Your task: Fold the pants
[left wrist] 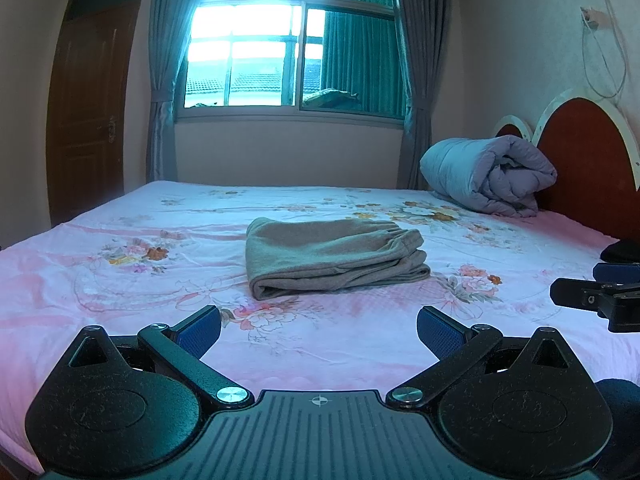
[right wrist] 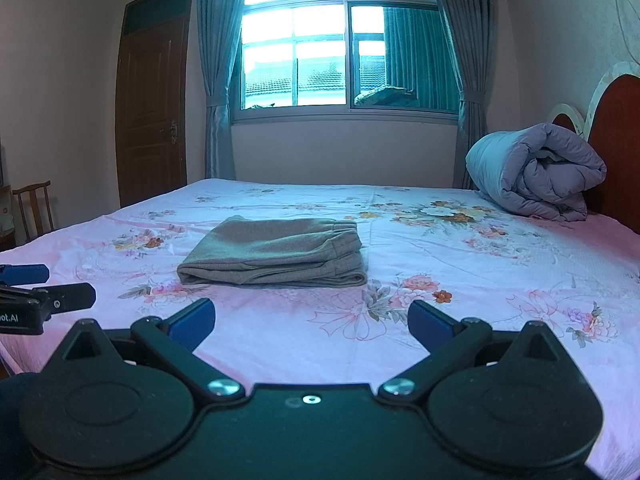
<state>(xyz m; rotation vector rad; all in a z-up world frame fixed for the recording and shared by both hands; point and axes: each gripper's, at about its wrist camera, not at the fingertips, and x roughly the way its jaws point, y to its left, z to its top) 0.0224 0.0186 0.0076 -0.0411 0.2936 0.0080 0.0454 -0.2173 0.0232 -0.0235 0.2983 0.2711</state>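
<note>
The pants are lying folded on the bed; the left gripper and right gripper are hovering with fingers apart, touching nothing; folding looks finished, leaving only withdrawal.

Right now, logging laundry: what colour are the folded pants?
Grey-brown pants, clearest in the right wrist view.

We see a bed under a pink floral sheet. Folded grey pants lie on its middle, and a rolled quilt rests by the headboard.
</note>
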